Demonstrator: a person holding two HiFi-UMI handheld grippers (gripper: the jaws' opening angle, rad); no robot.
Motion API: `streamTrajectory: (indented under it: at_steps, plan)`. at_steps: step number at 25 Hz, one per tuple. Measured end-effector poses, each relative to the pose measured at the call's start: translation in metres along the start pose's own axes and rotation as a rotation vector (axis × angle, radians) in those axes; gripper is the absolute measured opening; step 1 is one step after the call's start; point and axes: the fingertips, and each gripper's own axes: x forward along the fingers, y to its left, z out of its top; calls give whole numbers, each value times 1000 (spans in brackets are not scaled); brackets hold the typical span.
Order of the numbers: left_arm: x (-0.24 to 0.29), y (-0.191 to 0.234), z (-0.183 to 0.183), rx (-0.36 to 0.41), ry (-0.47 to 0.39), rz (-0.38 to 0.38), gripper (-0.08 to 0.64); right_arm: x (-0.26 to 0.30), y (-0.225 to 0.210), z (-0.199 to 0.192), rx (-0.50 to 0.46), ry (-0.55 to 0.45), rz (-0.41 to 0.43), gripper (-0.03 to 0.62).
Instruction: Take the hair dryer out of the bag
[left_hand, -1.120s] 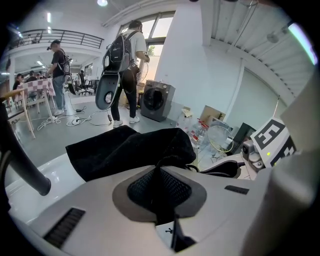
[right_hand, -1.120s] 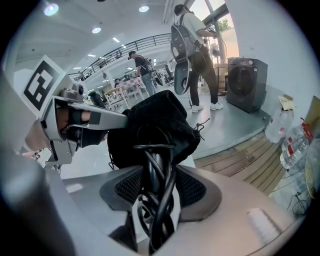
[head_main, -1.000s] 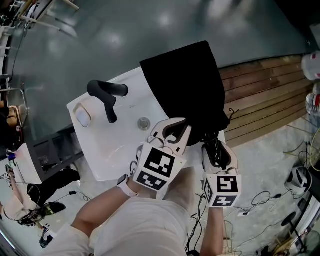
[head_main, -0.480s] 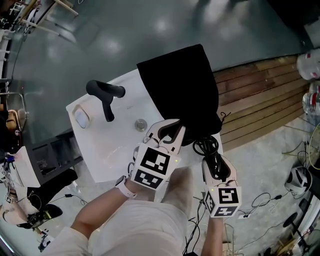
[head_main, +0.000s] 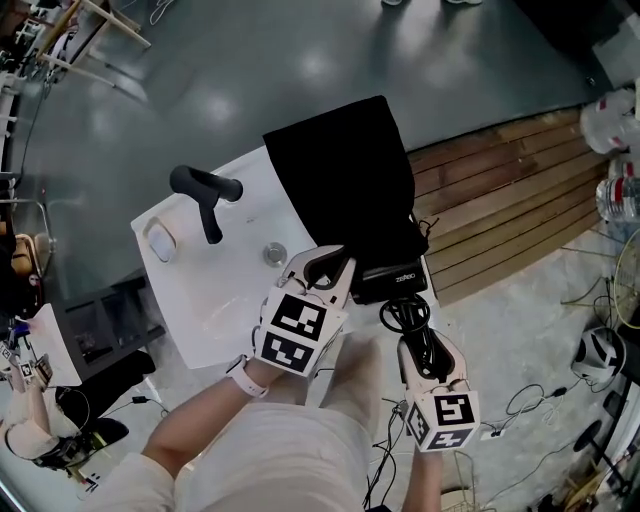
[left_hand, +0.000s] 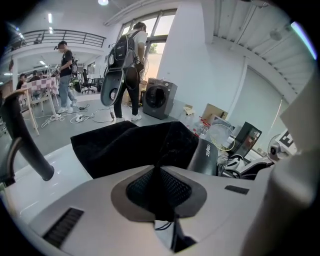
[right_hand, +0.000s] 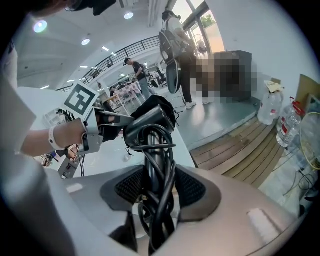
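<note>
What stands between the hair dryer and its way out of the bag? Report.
Only the black cloth bag itself: its mouth drapes over the far end of the dark grey hair dryer, whose cord-wrapped handle the right gripper clamps. The left gripper pinches the bag's rim. Nothing else visible blocks the pull.

Left gripper (head_main: 332, 262): white moulded shell, carrying a cube (head_main: 296, 330) faced with black-and-white square markers. Right gripper (head_main: 418, 345): same white build, own marker cube (head_main: 444, 420). Jaws lined with dark grey mesh-textured pads (right_hand: 192, 187). Person wears a pale short-sleeved shirt (head_main: 270, 450) and a white wristband (head_main: 241, 374) on the left wrist.
</note>
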Motion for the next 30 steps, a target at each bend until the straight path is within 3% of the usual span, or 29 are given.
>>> streamTrajectory:
  at_steps: [13,22,25,30]
  plan:
    - [-41,-27,15,-35,-53,-52,49,-49,-1,5,105,-77,-54,209]
    - [-74,-41,10,-45,-36,-104,100,-87,6,8,173,-122,-88,209]
    - [-81,-51,6,-21,-13,-146,167,-98,9,11,190,-141,-97,209]
    - [-97,-60,9,-17,-36,-144,169,-113,14,19,203,-179,-99,208]
